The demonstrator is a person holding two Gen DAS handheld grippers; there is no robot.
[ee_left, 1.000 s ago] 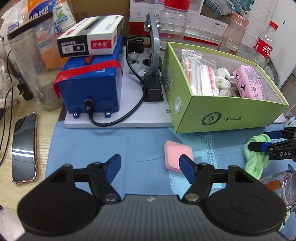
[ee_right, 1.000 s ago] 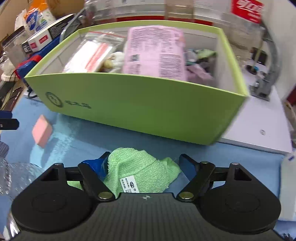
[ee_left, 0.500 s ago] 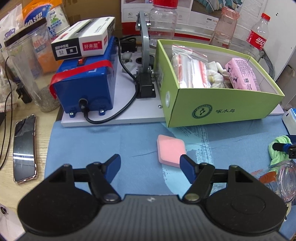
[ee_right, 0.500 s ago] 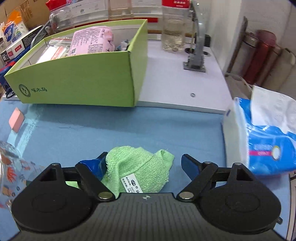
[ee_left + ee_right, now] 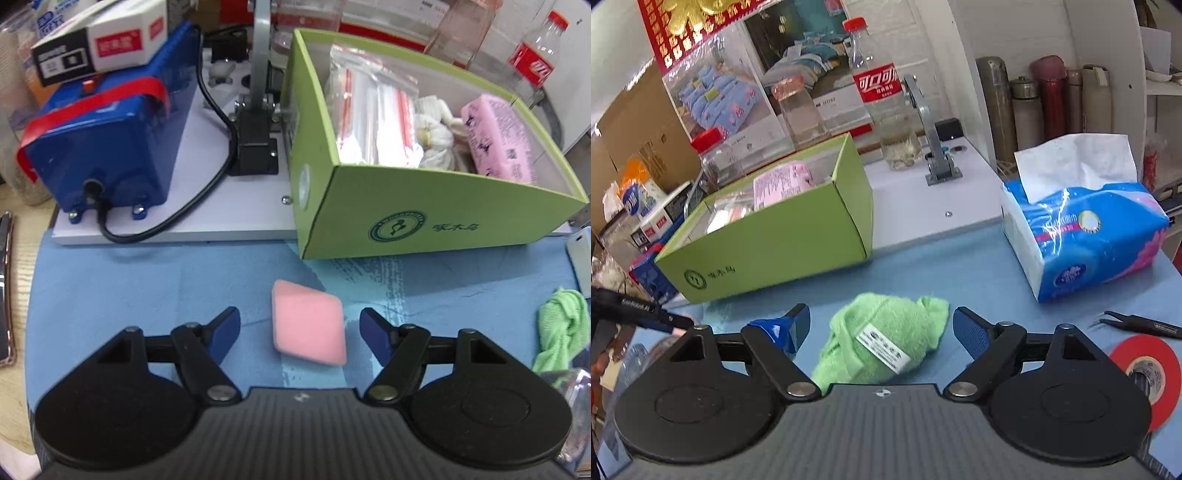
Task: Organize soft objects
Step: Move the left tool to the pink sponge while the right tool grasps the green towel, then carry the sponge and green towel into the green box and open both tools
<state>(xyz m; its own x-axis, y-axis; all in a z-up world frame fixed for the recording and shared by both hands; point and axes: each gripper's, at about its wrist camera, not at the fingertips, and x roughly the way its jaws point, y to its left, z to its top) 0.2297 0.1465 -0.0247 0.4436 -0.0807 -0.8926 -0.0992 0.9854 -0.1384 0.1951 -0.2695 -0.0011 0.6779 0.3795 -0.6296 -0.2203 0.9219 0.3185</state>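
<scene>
A pink sponge (image 5: 308, 326) lies on the blue mat between the spread fingers of my left gripper (image 5: 300, 330), which is open and not touching it. A crumpled green towel (image 5: 886, 341) with a white label lies on the mat between the fingers of my right gripper (image 5: 881, 328), also open. The same green towel (image 5: 563, 328) shows at the right edge of the left wrist view. Behind stands the green box (image 5: 424, 221), holding zip bags, a white cloth and a pink tissue pack (image 5: 498, 136). The green box (image 5: 775, 251) appears at left in the right wrist view.
A blue device (image 5: 107, 140) with a black cable sits on a white base left of the box. A blue tissue pack (image 5: 1082, 236), red tape roll (image 5: 1145, 369) and black tweezers (image 5: 1137, 325) lie at right. Bottles (image 5: 882, 110) stand behind. A phone (image 5: 5, 295) lies at far left.
My left gripper moved forward and right until the pink sponge came between its fingers. My right gripper swung rightward and back from the box, staying open with the towel between its fingers.
</scene>
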